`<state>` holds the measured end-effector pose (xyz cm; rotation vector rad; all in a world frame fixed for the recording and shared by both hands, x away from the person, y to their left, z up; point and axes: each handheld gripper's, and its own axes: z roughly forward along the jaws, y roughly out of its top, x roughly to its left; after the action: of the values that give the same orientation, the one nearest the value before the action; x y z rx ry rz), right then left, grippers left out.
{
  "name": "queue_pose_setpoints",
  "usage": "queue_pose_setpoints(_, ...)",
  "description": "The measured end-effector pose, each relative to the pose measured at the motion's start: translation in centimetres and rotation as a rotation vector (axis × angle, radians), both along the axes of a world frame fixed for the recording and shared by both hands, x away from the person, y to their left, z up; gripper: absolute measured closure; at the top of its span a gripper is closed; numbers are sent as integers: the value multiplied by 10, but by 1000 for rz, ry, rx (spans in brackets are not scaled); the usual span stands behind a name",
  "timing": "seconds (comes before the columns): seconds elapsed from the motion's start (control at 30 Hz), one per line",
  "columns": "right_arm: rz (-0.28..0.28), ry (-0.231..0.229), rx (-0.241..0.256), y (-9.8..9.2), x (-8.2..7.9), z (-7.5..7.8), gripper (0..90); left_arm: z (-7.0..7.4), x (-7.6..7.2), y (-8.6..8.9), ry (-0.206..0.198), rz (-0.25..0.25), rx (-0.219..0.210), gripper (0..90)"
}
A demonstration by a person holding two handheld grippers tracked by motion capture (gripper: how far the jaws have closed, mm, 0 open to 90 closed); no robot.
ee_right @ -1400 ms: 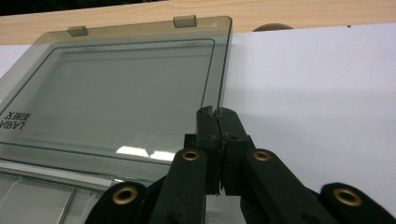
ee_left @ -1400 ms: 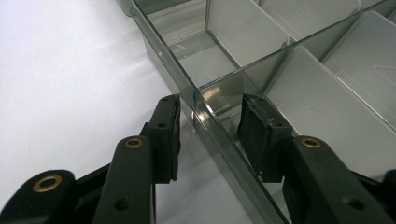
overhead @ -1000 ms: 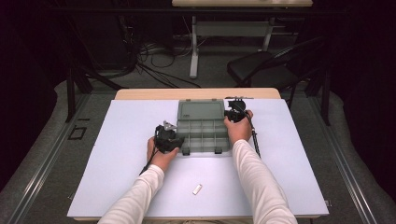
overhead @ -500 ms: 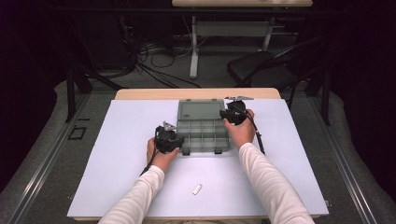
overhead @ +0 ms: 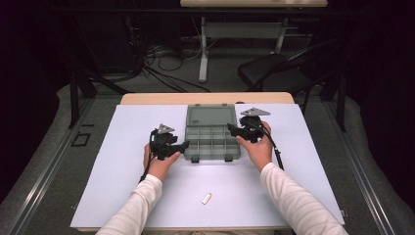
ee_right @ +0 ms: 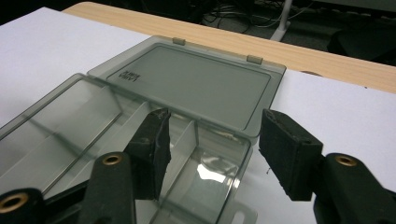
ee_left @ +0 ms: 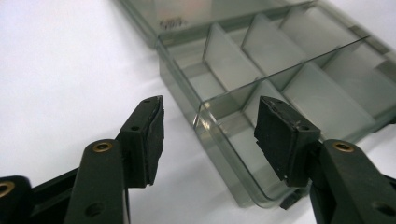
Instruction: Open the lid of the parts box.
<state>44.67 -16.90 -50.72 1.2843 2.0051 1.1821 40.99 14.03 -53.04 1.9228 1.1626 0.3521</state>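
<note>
Two grippers flank the open smoky-grey plastic compartment box (overhead: 211, 136): left gripper (overhead: 177, 146) and right gripper (overhead: 233, 130) (jaws spread) straddle opposite corners.

The open lid (ee_right: 187, 86) of the grey compartment box (overhead: 211, 133) carries small moulded lettering near its nine o'clock corner in the right gripper view; it is too small and upside-down to read.

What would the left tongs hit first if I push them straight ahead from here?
Probably the near corner of the open compartment box: the open left tongs straddle that corner wall, which lies just ahead between the jaws. Depth is hard to judge.
</note>
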Motion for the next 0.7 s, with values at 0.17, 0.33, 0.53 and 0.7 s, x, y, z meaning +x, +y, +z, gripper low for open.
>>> queue_pose_setpoints(0.17,28,-9,-28,-4,-14,3,398,9,-9,8,-52,-33,-23,406)
queue_pose_setpoints(0.33,31,-46,-31,-7,-30,2,353,13,-19,12,-45,-69,-85,351)
queue_pose_setpoints(0.53,81,-34,19,-8,-53,6,244,14,-25,15,-61,-86,-75,171)
queue_pose_setpoints(0.7,124,-38,52,-13,-69,3,167,14,-30,18,-69,-73,-75,153)
